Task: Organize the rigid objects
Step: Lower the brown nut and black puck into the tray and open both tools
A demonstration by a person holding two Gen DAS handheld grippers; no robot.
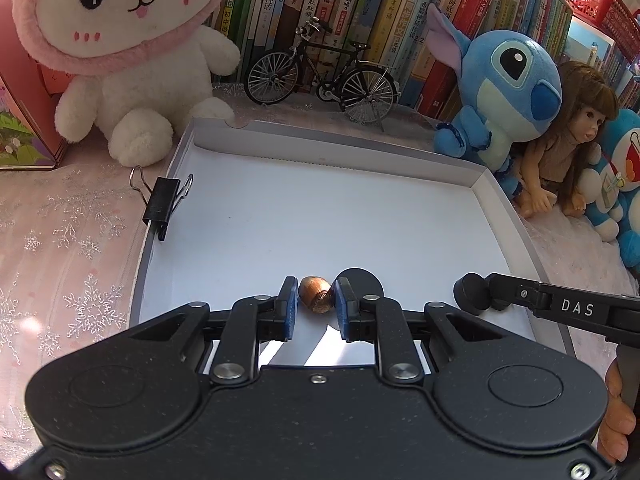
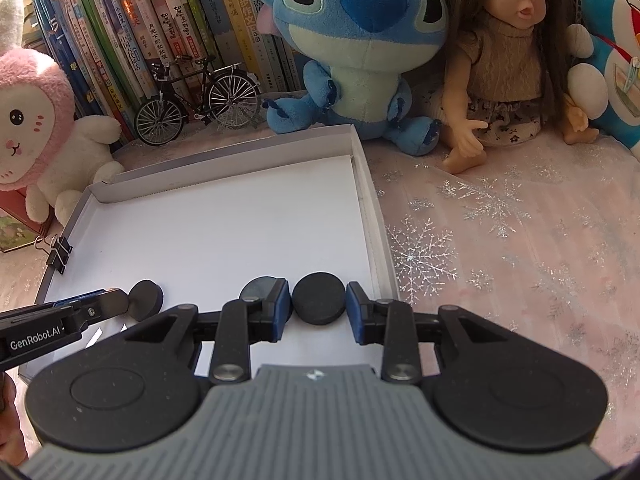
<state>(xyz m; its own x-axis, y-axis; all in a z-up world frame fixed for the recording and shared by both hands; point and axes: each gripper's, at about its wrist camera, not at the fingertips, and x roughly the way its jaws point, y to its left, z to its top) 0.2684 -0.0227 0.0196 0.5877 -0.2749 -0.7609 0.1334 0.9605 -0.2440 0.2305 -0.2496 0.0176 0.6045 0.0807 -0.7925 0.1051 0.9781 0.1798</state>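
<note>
While pads flank it untouched, black disc between parted right jaws.

Copper-brown nut, black disc, white tray

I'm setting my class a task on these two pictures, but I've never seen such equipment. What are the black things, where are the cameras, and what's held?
A person holds a two-finger gripper in each hand, each with a camera looking along its fingers. The left gripper is shut on a small coppery piece. The right gripper stands open around a black disc, not pressing it. Both pieces sit in a white tray with a binder clip on its rim; toys and books stand behind.
</note>
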